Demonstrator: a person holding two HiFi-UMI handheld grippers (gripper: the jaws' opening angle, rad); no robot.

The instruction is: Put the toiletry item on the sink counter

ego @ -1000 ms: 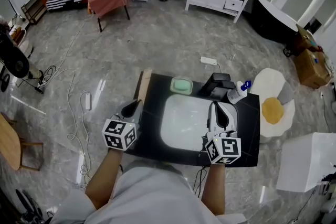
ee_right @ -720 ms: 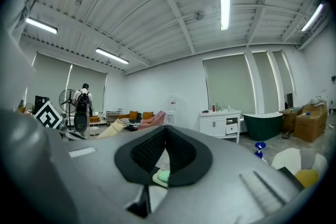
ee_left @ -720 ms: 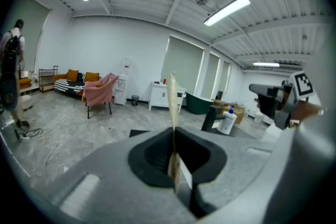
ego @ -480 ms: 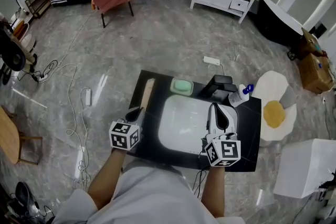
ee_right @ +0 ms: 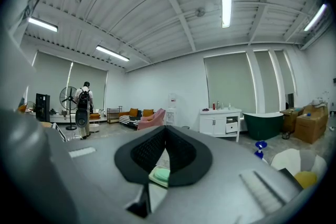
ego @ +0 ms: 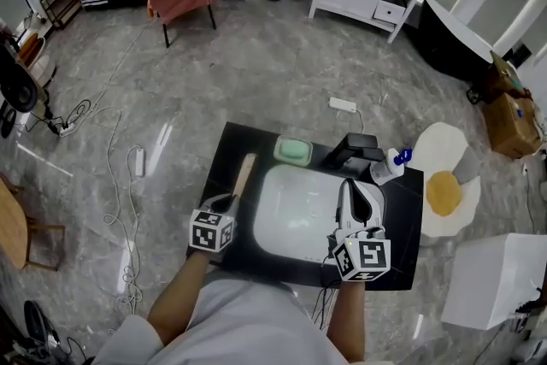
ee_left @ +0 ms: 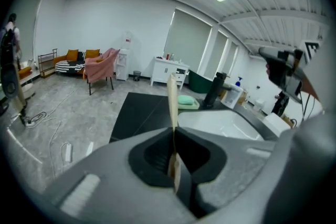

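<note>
Your left gripper (ego: 227,203) has carried the item (ego: 245,175) inward. A second ago it hung along the far left edge of the counter (ego: 220,151). Now it sits over the black top, between that edge and the basin (ego: 295,201), with its far end pointing toward the soap dish (ego: 293,151). The fingers are clamped on the near end of the item, which shows edge-on as a thin pale strip running out from between the pads. I cannot tell whether its far end already touches the counter. Your right gripper (ego: 350,188) has hardly moved: it hovers over the right rim of the basin, near the faucet (ego: 355,151) and the bottle (ego: 389,165), with its fingers together on nothing. The carry looks nearly done, since the item is over a bare stretch of counter with nothing close beside it. What is left, as I judge it, is to lower it flat and let go, keeping it clear of the basin's rim so it cannot slide in.
</note>
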